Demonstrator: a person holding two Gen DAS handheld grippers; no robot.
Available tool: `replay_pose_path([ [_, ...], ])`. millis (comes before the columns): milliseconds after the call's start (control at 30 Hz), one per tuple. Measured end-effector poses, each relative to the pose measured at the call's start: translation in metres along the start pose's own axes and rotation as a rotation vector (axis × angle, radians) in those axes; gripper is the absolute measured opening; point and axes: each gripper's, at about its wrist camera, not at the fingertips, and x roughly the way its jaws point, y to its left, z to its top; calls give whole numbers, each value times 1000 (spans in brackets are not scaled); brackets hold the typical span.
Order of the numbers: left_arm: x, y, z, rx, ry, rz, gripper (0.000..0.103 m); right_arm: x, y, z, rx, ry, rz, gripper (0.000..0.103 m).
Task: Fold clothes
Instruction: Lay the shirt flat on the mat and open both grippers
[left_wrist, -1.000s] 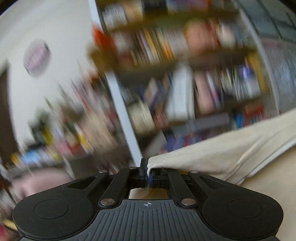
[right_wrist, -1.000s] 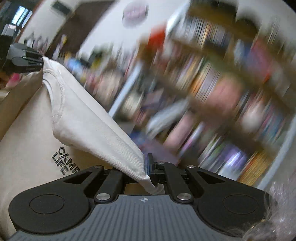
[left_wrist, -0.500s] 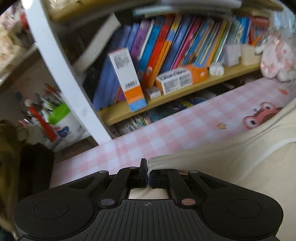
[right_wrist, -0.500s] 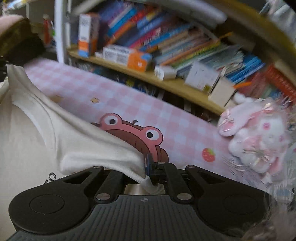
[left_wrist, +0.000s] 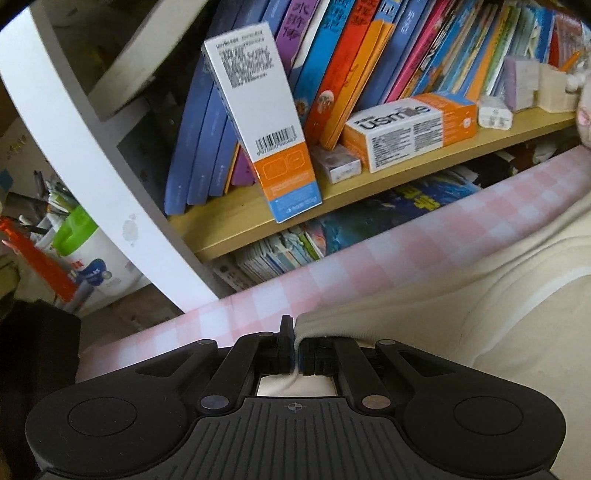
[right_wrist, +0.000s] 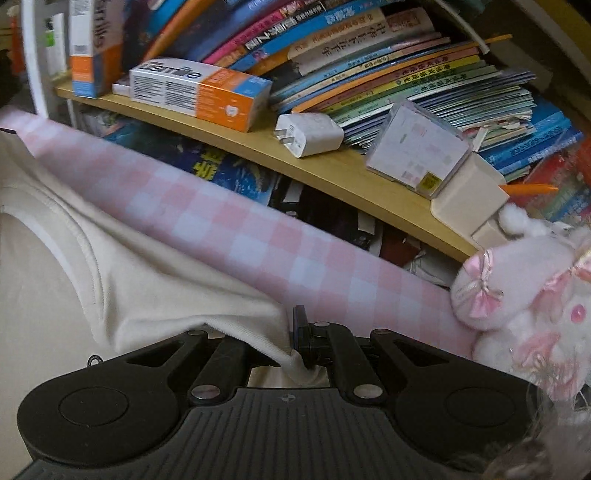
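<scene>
Wooden bookshelf (left_wrist: 369, 192) (crammed with books) behind pink-checked tabletop (right_wrist: 258, 236).

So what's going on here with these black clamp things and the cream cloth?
A person is folding a cream shirt using two handheld grippers. The left gripper and the right gripper are each clamped shut on an edge of the fabric, holding it low over a pink checked cover beside a bookshelf. A pink plush toy sits close to the right gripper.

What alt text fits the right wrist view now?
The right tongs pinch a corner of a cream shirt low over a pink checked cloth. Beyond is a wooden shelf with books, an orange box and a white charger; a pink plush toy sits at right.
</scene>
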Motion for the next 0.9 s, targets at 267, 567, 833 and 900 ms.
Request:
replay_pose_path([
  [267,14,2,-6,13,60,-51,11,26,-2,5,2,48,22,8],
  [567,-82,-2,-53,105,-62,-61,65,-46,-16,-51,-82,-53,37,51],
  [833,-194,-46,-142,-157,-88,-106,71,-93,-41,-137,196,-74,122,49],
  [900,-213,-65,-163,-266,-65,-115,71,-102,-46,-157,269,-77,144,49],
])
